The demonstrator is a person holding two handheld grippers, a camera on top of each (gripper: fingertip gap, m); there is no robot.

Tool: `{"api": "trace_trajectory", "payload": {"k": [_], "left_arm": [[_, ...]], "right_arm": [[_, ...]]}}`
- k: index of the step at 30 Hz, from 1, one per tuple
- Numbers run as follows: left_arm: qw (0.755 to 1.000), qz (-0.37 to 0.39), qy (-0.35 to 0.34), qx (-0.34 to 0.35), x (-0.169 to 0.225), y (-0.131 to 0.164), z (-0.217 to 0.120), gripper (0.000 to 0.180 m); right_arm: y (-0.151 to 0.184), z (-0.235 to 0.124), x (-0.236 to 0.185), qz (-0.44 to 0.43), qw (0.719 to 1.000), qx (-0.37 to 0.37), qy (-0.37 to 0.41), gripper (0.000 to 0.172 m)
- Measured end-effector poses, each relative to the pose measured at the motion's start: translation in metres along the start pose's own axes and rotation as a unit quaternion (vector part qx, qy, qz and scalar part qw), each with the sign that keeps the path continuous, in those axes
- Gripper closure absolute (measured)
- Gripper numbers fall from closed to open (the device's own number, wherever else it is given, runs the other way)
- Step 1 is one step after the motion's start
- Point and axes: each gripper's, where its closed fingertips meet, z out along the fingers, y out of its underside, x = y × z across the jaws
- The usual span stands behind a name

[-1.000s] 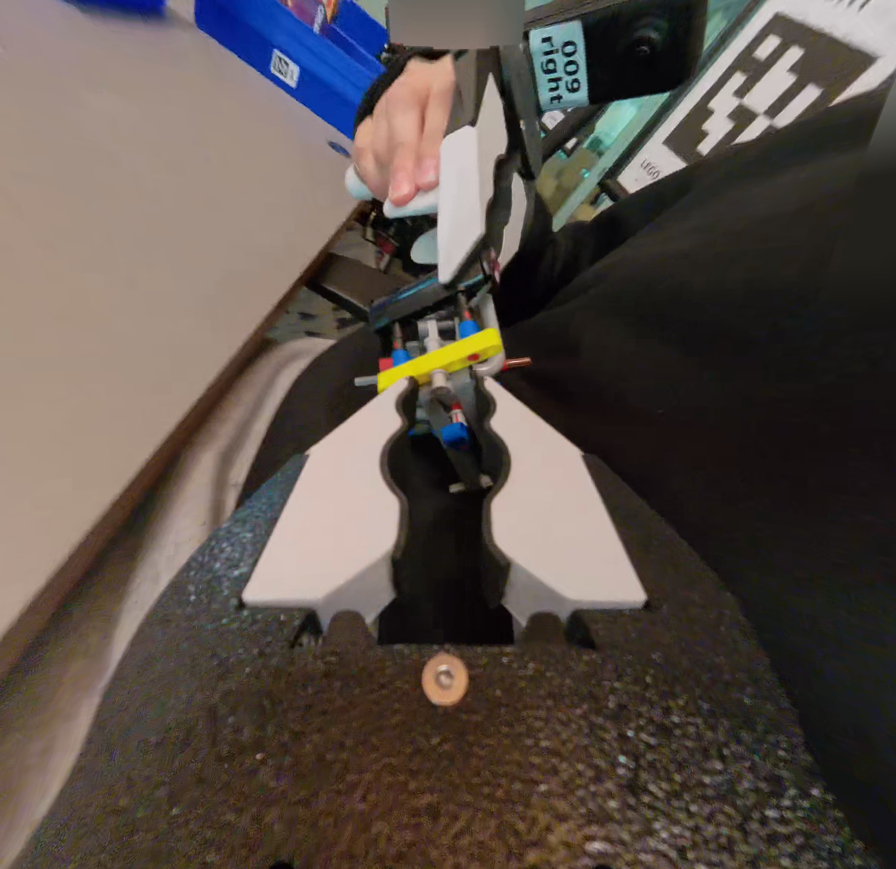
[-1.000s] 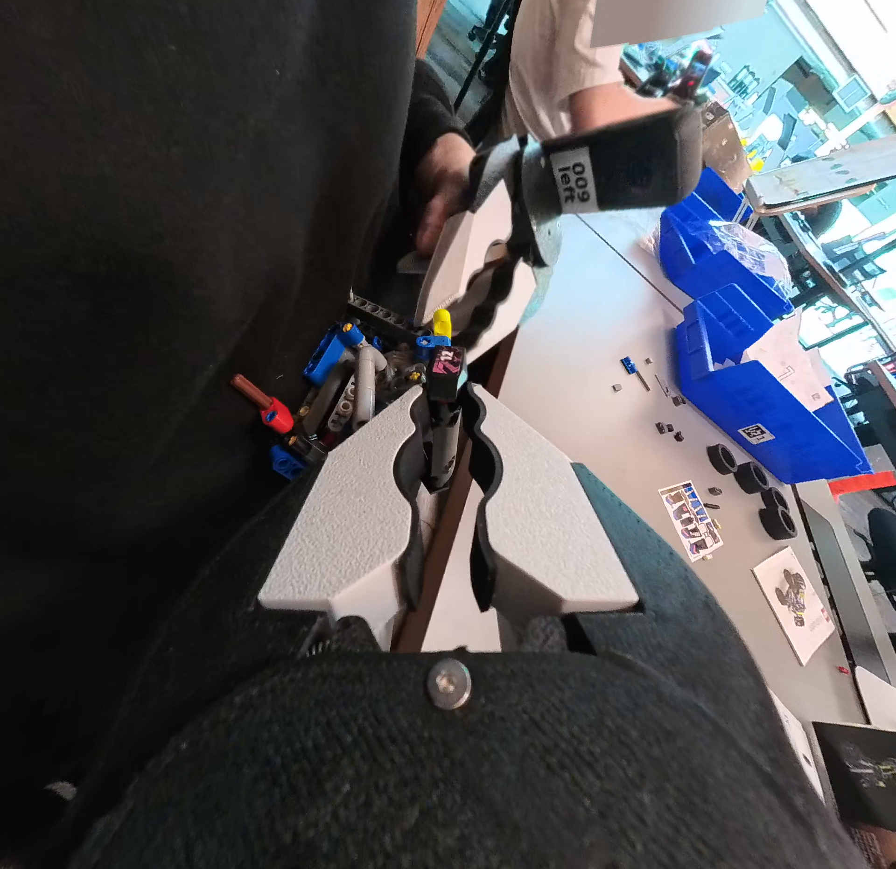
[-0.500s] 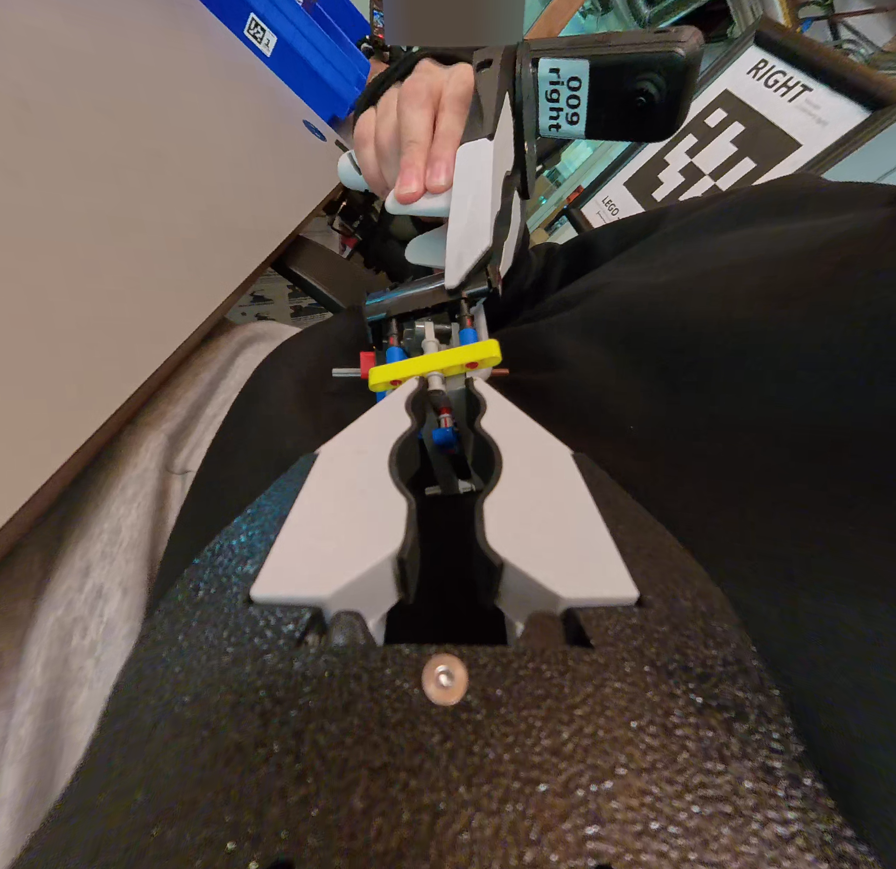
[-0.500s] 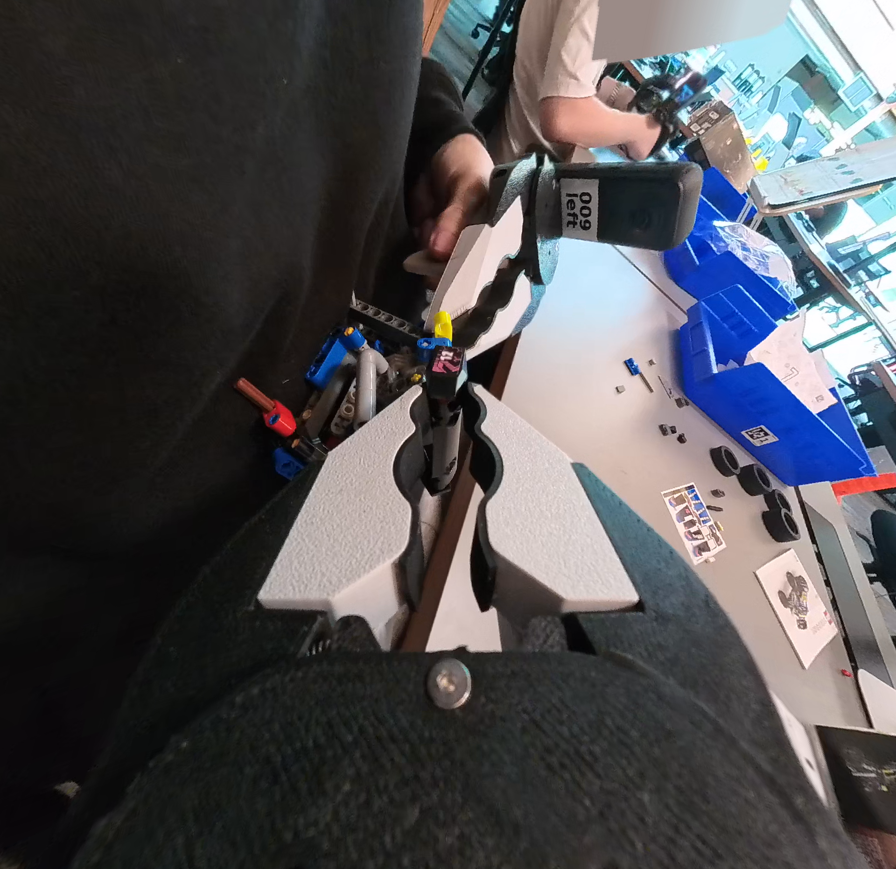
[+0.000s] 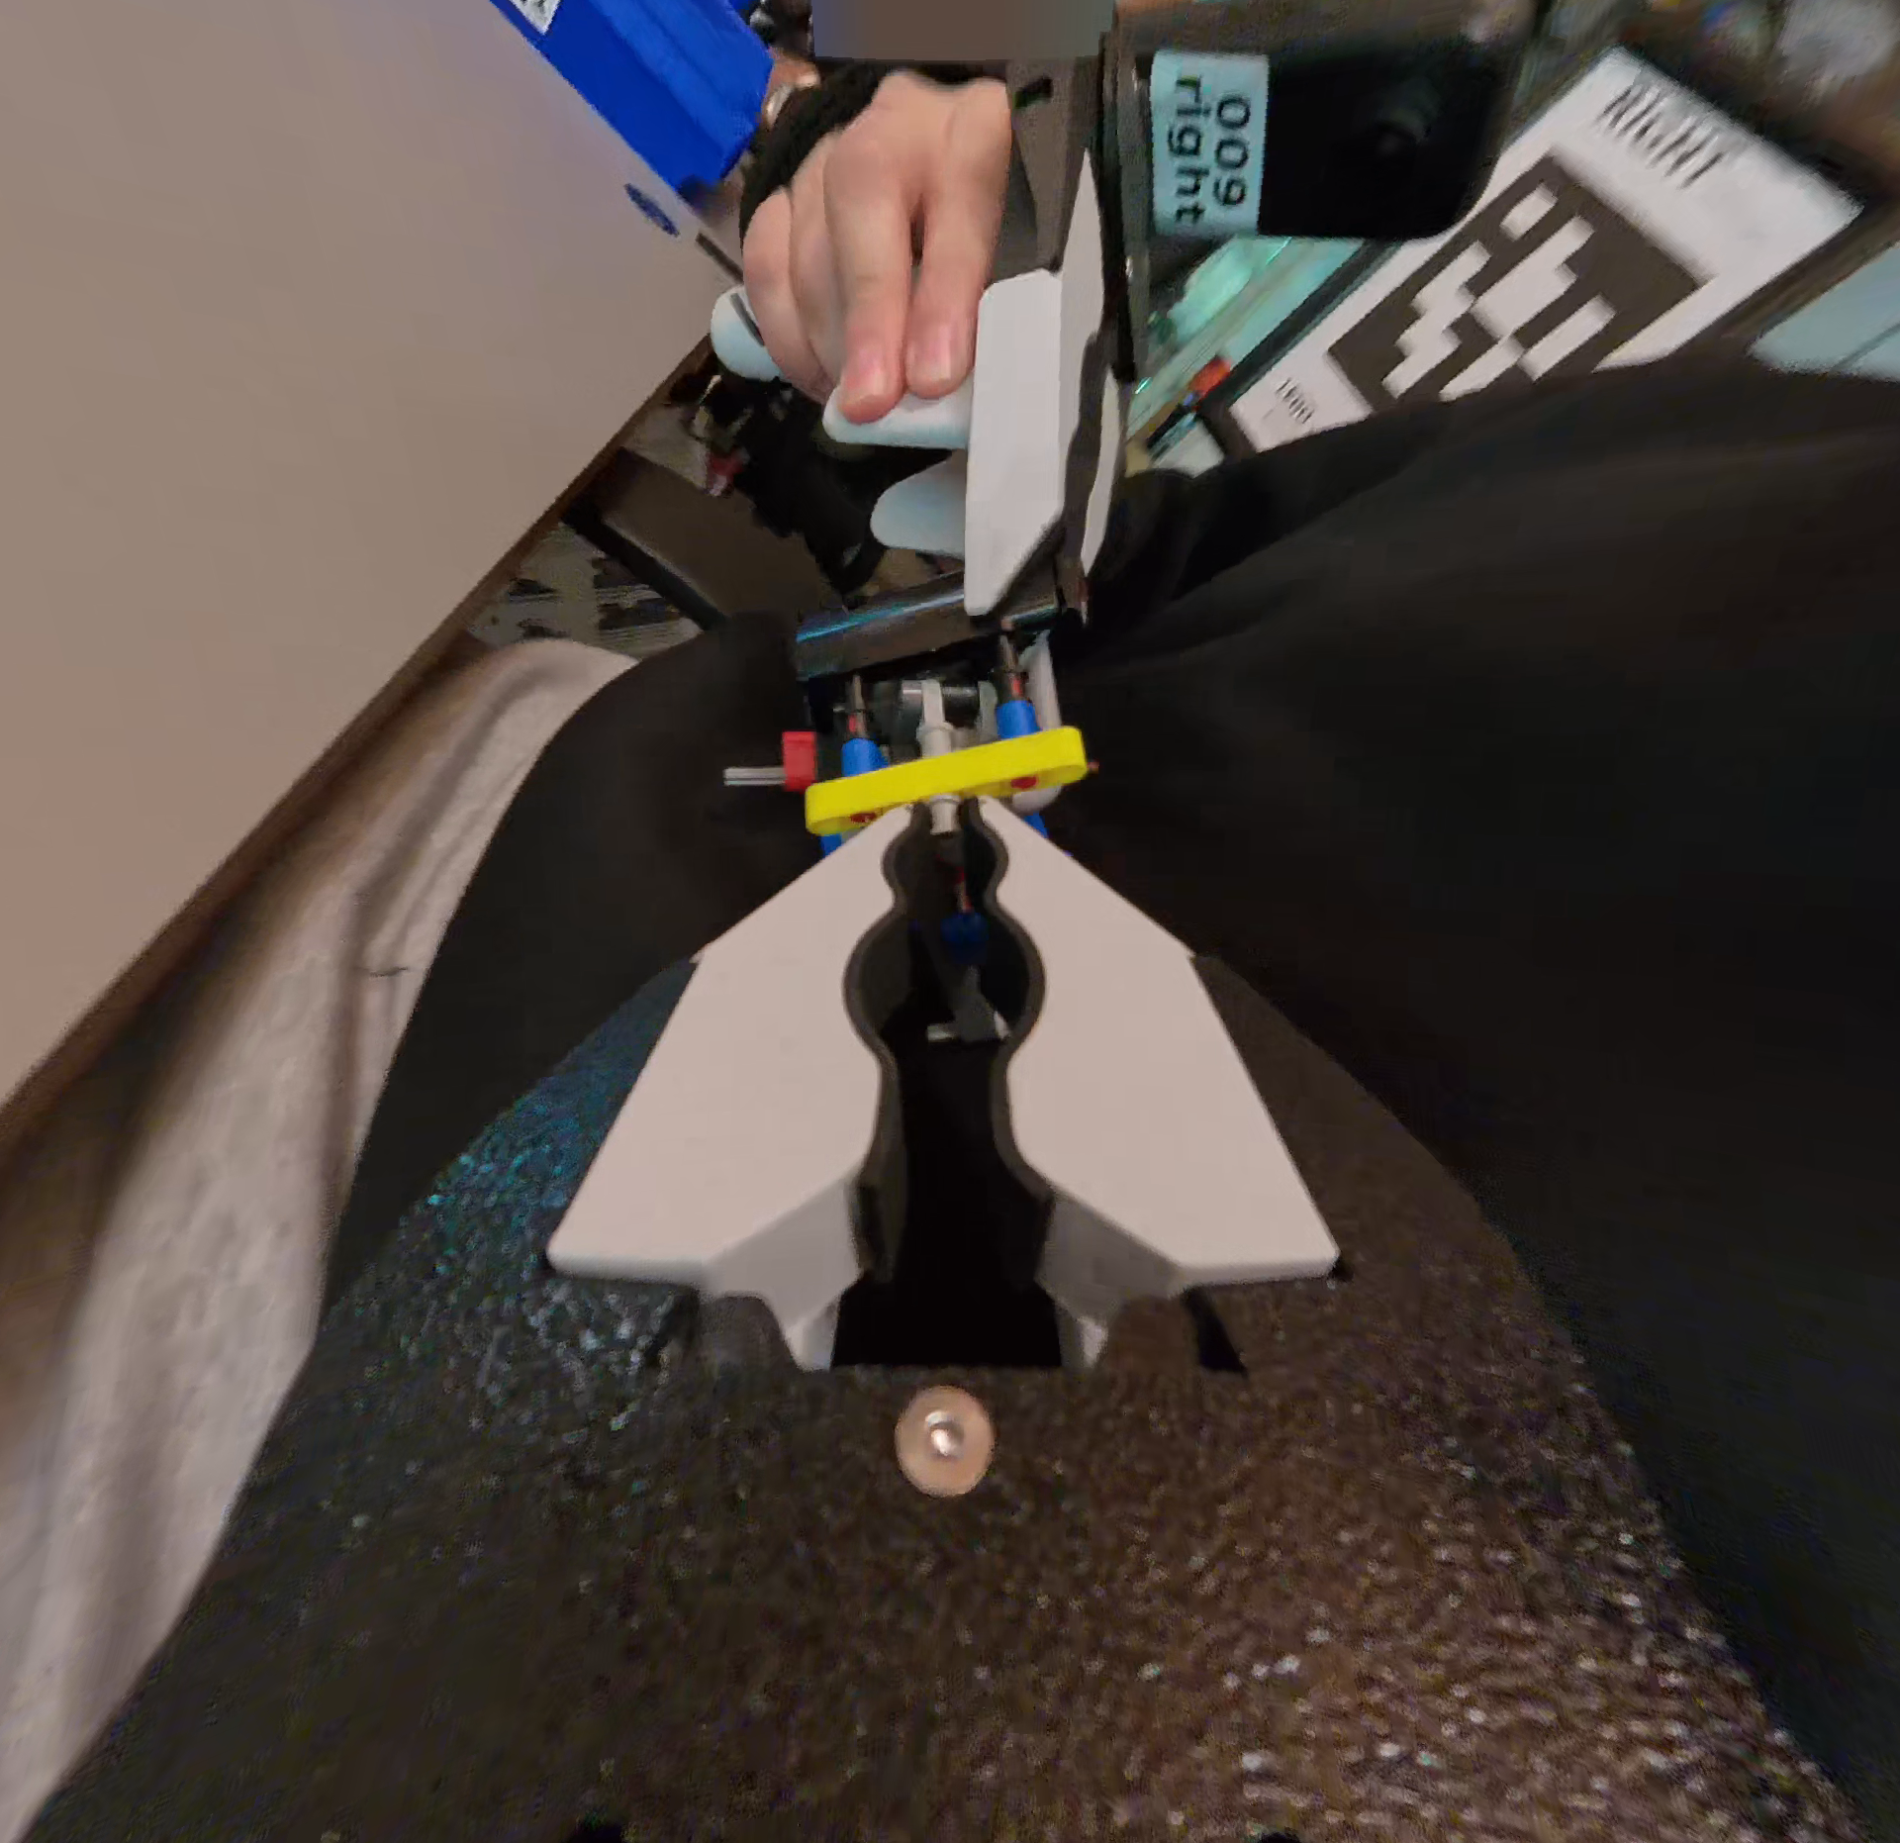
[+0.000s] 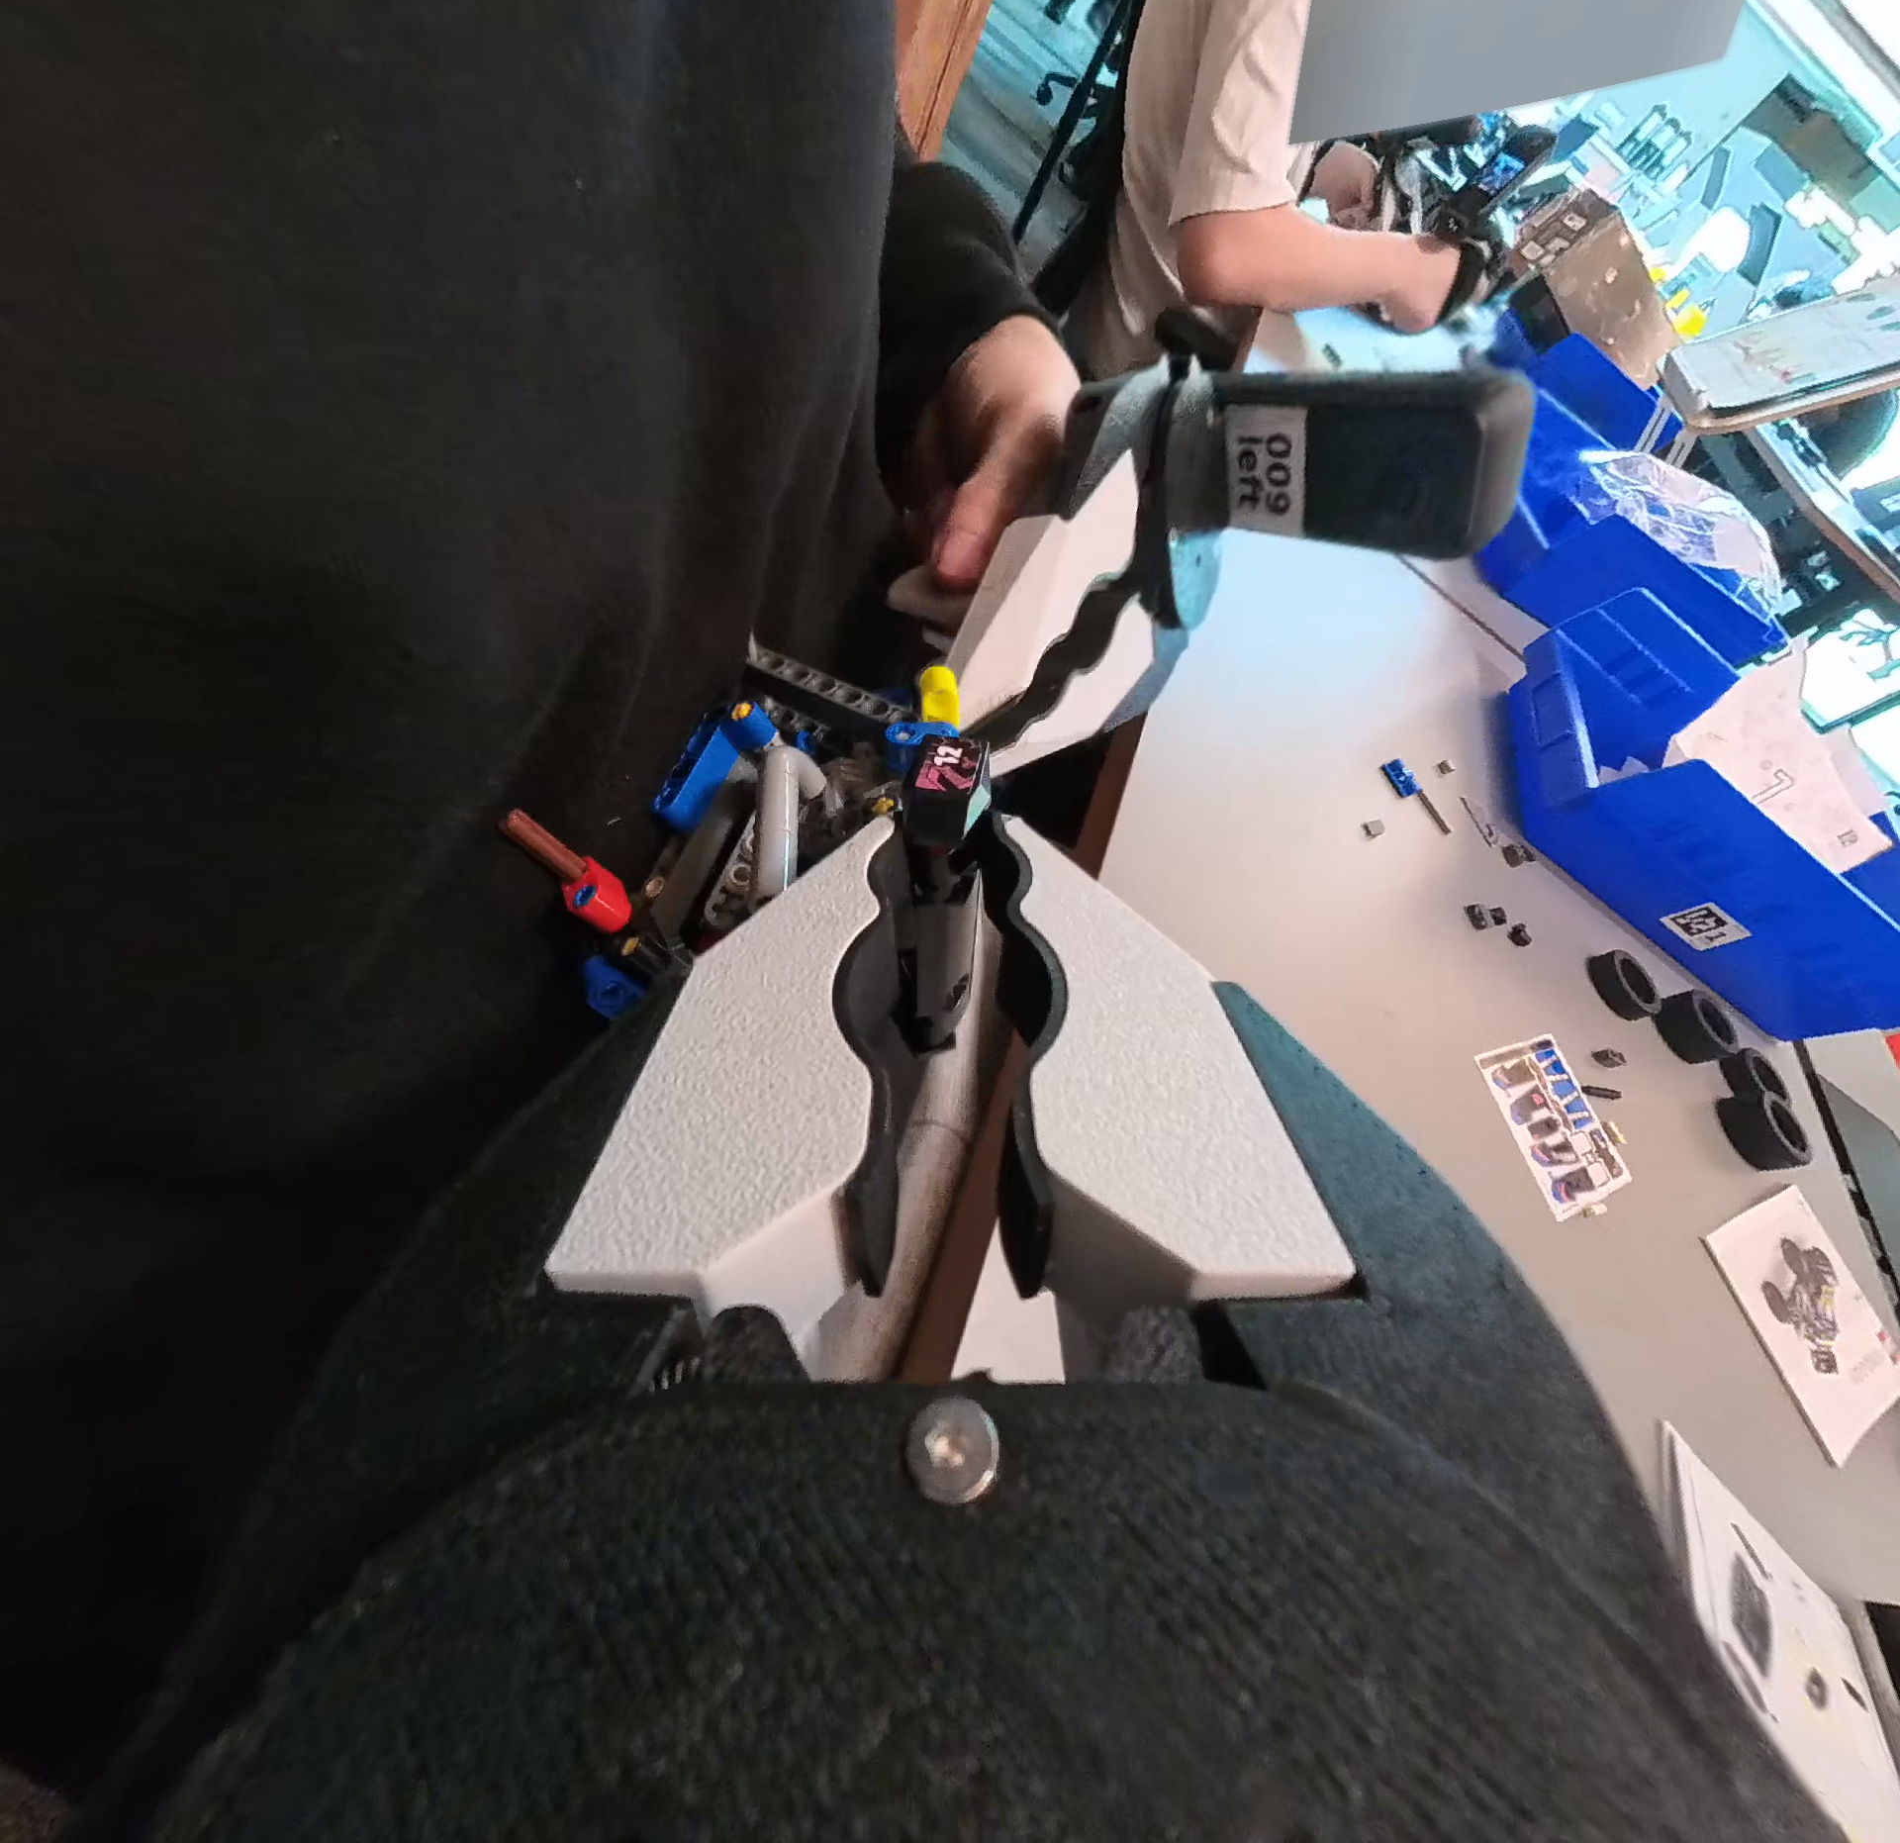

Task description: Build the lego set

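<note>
My left hand-held gripper (image 5: 941, 827) has narrowed onto the grey pin (image 5: 938, 817) of the brick model (image 6: 781, 827), whose black part (image 6: 930, 930) my right hand-held gripper (image 6: 941, 848) clamps; that thin pin could slip or pop free if I twist.

toy brick assembly (image 5: 941, 755) | black frame, yellow beam, blue pins | held mid-air at both ends

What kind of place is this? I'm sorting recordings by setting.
Probably a shared workshop for building toy brick models: blue plastic storage bins, small black rubber tyres and loose parts on a grey worktable, printed instruction sheets.
</note>
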Motion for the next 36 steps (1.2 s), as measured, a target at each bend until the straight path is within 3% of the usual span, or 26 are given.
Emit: {"api": "trace_trajectory", "payload": {"k": [3,7,14,21,30,36], "left_arm": [[0.999,0.032,-0.023,-0.003,-0.002,0.000,0.004,0.178],[1.000,0.012,-0.004,0.027,-0.002,-0.001,0.008,0.178],[0.999,0.031,-0.007,0.010,0.001,-0.001,0.015,0.179],[0.999,0.028,-0.004,0.014,0.000,-0.001,0.016,0.179],[0.997,0.067,-0.024,0.025,0.004,-0.010,0.012,0.177],[0.998,0.054,-0.023,0.037,0.002,-0.009,0.010,0.177]], "right_arm": [[0.000,-0.001,-0.001,0.009,1.000,-0.003,-0.009,0.161],[0.001,-0.004,-0.004,0.018,0.999,-0.011,-0.028,0.161],[-0.004,-0.008,-0.012,-0.025,0.994,-0.057,-0.095,0.159],[-0.004,-0.007,-0.016,-0.031,0.992,-0.063,-0.107,0.158],[-0.002,-0.016,-0.006,-0.004,0.998,-0.049,-0.043,0.157],[0.003,-0.021,-0.002,-0.003,0.998,-0.059,0.017,0.161]]}}
